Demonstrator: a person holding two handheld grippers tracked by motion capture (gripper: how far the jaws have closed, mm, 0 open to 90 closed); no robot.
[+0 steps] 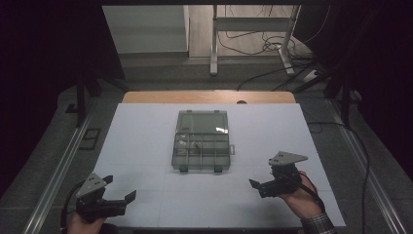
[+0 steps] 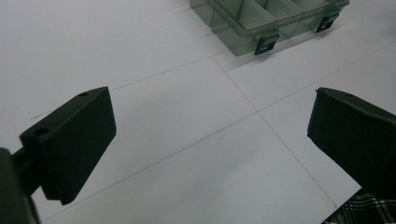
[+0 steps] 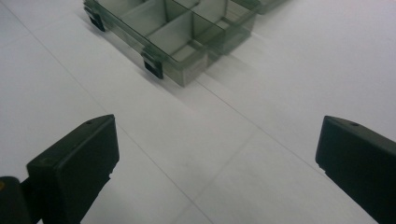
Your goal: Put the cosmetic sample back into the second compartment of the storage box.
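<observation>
Smoky clear plastic compartment box (image 1: 201, 141), lid open, mid-surface at 12 o'clock. Light, rigid, slick (latches brittle); grip the side walls. Left tongs (image 1: 121, 189) and right tongs (image 1: 259, 185) released, empty.

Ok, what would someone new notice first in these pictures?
First the clear compartment box, lying open in the middle of the white table, its lid folded back on the far side and two dark latches on its near edge. Then the left gripper and right gripper, both open and empty at the near corners.
</observation>
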